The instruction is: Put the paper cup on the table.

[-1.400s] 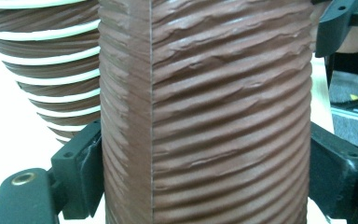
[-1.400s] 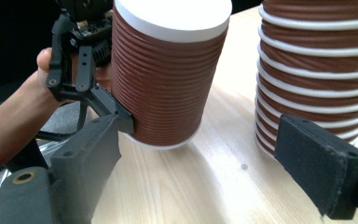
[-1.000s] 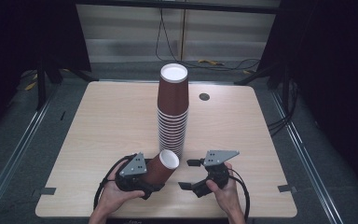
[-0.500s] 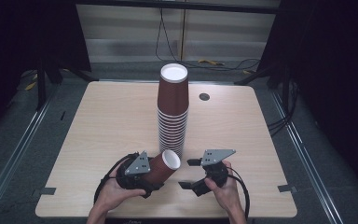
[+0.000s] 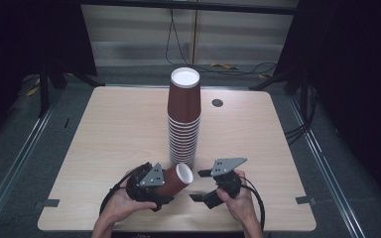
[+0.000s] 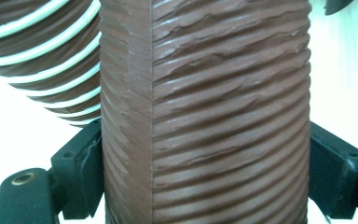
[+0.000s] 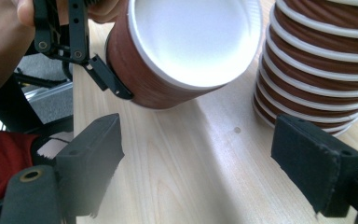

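Low in the high view, just left of centre, the left gripper (image 5: 155, 186) has a single brown ribbed cup (image 5: 174, 180) clamped across its body, fingers (image 6: 81, 172) pressed to both sides of the wall. The cup lies tipped, white mouth facing right and slightly up, hanging just in front of the foot of the tall cup stack (image 5: 183, 121) at mid-frame on the bench (image 5: 114, 129).

The right gripper (image 5: 211, 186), lower centre-right, stands wide open with nothing between its fingers (image 7: 93, 149), aimed at that open mouth from nearby but not touching.

This reads as the handover or steadying step: one cup is taken, and the free gripper is lined up on it. The next move likely calls for the right fingers to close gently on the rim or wall, since thin paper crushes easily, or for the left to turn the cup upside down over the stack.

In the left gripper view the cup's ribbing blocks nearly everything, so its rim and base are cut off. Whether the held cup touches the stack's bottom rings, I cannot tell.
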`<action>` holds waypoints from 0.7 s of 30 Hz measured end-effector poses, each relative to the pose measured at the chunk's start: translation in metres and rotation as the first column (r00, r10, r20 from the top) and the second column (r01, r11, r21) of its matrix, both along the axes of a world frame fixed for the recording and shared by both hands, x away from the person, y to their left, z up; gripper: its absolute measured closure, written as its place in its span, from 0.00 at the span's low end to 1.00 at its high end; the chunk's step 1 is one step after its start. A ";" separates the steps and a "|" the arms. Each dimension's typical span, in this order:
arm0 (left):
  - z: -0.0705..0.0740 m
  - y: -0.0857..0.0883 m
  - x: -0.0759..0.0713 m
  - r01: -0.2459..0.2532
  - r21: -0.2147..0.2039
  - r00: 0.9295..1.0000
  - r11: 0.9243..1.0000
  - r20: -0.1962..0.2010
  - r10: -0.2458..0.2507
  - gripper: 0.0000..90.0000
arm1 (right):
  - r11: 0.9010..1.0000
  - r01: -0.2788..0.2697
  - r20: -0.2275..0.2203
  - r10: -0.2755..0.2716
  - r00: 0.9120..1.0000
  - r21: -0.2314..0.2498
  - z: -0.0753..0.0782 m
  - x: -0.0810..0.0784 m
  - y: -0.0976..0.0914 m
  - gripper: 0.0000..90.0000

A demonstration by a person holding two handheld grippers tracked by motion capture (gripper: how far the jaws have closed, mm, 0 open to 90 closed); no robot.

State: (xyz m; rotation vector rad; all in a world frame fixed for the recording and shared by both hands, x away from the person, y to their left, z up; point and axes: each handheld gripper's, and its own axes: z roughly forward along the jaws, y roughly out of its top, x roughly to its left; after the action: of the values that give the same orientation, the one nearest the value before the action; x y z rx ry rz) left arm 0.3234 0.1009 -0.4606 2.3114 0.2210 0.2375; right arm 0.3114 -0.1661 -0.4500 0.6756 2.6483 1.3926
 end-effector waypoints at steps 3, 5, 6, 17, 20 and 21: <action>-0.001 -0.001 0.000 0.008 0.027 1.000 1.000 0.005 -0.008 0.16 | 1.000 -0.014 -0.006 0.014 1.000 -0.009 0.001 0.001 0.003 0.16; -0.001 -0.002 0.000 0.008 0.032 1.000 0.999 0.004 -0.008 0.16 | 1.000 -0.015 -0.005 0.015 1.000 -0.011 0.001 0.002 0.004 0.15; 0.000 -0.002 0.000 0.007 0.041 1.000 0.999 0.007 -0.007 0.16 | 1.000 -0.016 -0.008 0.016 1.000 -0.016 0.002 0.002 0.005 0.15; 0.004 -0.006 -0.003 0.044 0.064 0.999 0.997 0.011 -0.045 0.16 | 0.996 -0.065 -0.009 0.064 0.998 -0.055 0.008 0.004 0.012 0.17; 0.006 -0.010 -0.004 0.052 0.086 0.998 0.995 0.014 -0.054 0.16 | 0.996 -0.068 0.008 0.069 0.998 -0.058 0.008 0.003 0.012 0.19; 0.006 -0.011 -0.005 0.060 0.082 0.998 0.995 0.011 -0.061 0.16 | 0.996 -0.076 0.014 0.077 0.997 -0.054 0.009 0.004 0.011 0.19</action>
State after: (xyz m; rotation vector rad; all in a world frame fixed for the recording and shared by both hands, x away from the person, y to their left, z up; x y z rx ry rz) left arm 0.3188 0.0897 -0.4545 2.3926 0.1363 0.2347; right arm 0.3150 -0.1547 -0.4414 0.5599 2.7150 1.3339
